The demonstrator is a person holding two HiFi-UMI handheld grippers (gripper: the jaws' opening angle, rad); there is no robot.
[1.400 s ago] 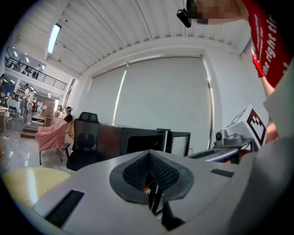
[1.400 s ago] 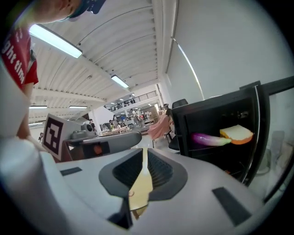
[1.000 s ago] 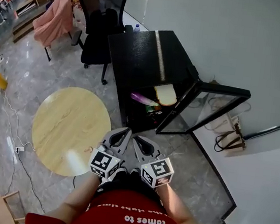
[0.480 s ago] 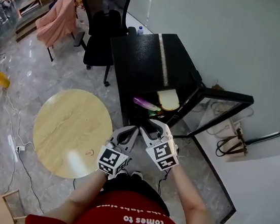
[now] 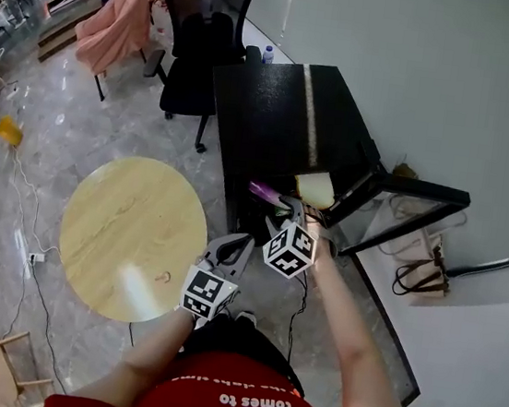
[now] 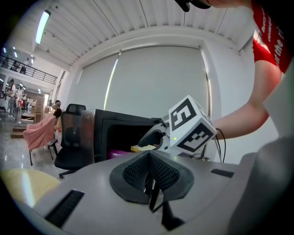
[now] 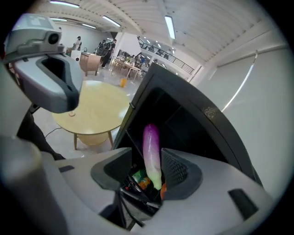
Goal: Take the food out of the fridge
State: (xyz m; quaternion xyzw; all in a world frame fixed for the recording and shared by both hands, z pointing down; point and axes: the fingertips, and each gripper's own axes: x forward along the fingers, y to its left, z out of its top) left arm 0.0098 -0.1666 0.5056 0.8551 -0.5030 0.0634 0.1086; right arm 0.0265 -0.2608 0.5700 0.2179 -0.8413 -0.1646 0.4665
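The black fridge (image 5: 267,107) stands open at upper centre of the head view. My right claw (image 7: 147,172) has just been opening; its jaws stand apart, framing but not pressing the purple eggplant (image 7: 151,147) on the shelf. My left claw (image 6: 149,183) is closed, empty. The eggplant looks light, firm and glossy, probably slippery, so I'd grip it mid-body, gently.

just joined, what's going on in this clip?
A person with a gripper in each hand stands at a small black fridge whose door is open. The right gripper reaches in; its jaws have just been opening, and a purple vegetable lines up between them, not gripped. The left gripper is shut and empty. A bread slice lies inside too.
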